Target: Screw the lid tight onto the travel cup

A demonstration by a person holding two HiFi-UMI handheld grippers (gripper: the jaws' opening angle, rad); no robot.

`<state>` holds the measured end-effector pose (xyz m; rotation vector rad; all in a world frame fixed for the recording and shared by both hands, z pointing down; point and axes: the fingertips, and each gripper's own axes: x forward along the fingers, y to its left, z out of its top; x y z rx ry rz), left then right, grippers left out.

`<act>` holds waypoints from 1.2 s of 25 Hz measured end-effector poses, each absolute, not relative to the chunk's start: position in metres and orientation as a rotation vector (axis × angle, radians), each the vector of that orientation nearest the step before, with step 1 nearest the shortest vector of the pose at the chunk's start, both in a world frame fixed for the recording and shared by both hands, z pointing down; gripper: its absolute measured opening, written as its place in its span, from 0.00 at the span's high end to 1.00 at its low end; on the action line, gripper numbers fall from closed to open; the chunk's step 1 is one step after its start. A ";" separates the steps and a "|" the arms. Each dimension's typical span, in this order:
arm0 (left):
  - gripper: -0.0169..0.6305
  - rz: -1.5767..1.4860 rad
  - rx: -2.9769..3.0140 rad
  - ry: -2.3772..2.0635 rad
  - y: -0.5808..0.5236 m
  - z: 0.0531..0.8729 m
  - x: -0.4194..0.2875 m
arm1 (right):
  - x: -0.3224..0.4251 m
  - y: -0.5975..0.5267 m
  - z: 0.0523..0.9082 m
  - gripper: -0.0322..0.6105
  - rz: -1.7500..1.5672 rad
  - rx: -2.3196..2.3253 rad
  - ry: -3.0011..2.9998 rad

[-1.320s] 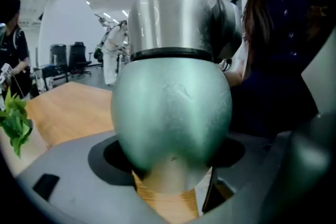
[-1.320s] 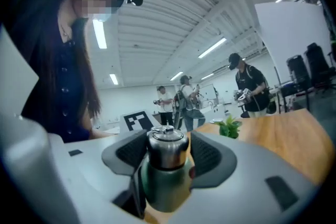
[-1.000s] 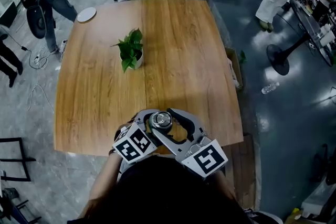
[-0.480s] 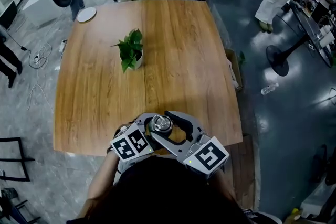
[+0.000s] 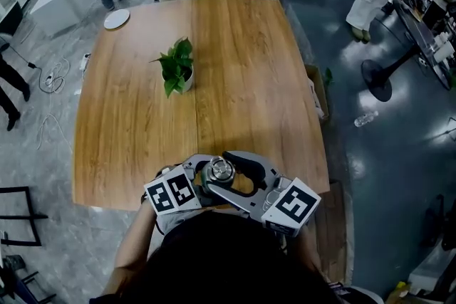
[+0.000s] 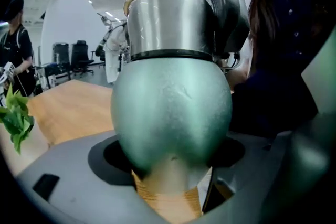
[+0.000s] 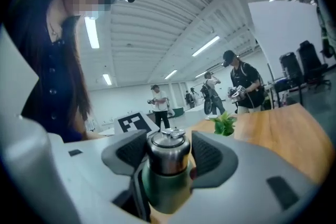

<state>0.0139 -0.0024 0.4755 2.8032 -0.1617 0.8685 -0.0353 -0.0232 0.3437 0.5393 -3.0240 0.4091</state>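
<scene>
One white disc [image 5: 117, 19] lies at the far left corner of the table [image 5: 249, 82]. A potted plant [image 5: 178, 67] stands to its right, left of the middle and nearer the far edge than the near one, well apart from everything else on the wood.

At the near edge, about midway along it, both tools meet on one thing. The left gripper [image 5: 201, 181] comes in from the left with its marker cube toward the person. Its own view shows its jaws [image 6: 168, 165] clamped on the rounded green body of the travel cup [image 6: 170, 107], low on that body, with wood showing just beneath. The travel cup stands upright between the two tools, and its steel lid [image 5: 219, 169] sits on top, facing up toward the head camera. The right gripper [image 5: 239, 178] reaches in from the right. In its own view the ribbed dark pads of the right gripper [image 7: 168, 157] press on both sides of the lid [image 7: 168, 152], gripping it, with the green body showing below them.
</scene>
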 end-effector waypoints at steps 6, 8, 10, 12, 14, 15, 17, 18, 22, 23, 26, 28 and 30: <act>0.35 0.953 2.725 -0.527 -0.033 0.485 0.010 | -0.031 -0.043 0.359 0.54 0.357 0.832 -2.903; 0.35 1.005 2.687 -0.671 -0.042 0.489 0.004 | -0.029 -0.047 0.361 0.54 0.369 0.891 -2.879; 0.35 1.011 2.694 -0.671 -0.041 0.489 0.001 | -0.029 -0.043 0.361 0.54 0.363 0.847 -2.893; 0.35 0.929 2.738 -0.480 -0.028 0.484 0.005 | -0.031 -0.035 0.357 0.54 0.350 0.713 -2.937; 0.35 0.850 2.761 -0.248 -0.011 0.476 0.010 | -0.031 -0.028 0.355 0.54 0.338 0.597 -2.965; 0.35 0.838 2.754 -0.183 -0.005 0.475 0.012 | -0.031 -0.026 0.356 0.54 0.325 0.579 -2.963; 0.35 0.851 2.722 -0.203 -0.006 0.479 0.013 | -0.032 -0.029 0.360 0.54 0.288 0.632 -2.925; 0.35 0.866 2.707 -0.268 -0.011 0.482 0.012 | -0.032 -0.031 0.363 0.56 0.276 0.684 -2.899; 0.35 0.887 2.637 -0.467 -0.026 0.493 0.007 | -0.031 -0.040 0.373 0.58 0.317 0.797 -2.838; 0.35 0.885 2.626 -0.486 -0.027 0.494 0.006 | -0.031 -0.040 0.374 0.58 0.323 0.800 -2.834; 0.35 0.916 2.604 -0.575 -0.030 0.496 0.002 | -0.033 -0.040 0.376 0.58 0.316 0.811 -2.821; 0.35 0.929 2.582 -0.644 -0.034 0.498 0.000 | -0.034 -0.042 0.377 0.58 0.317 0.834 -2.811; 0.35 0.917 2.571 -0.696 -0.038 0.497 -0.001 | -0.034 -0.043 0.376 0.58 0.310 0.855 -2.806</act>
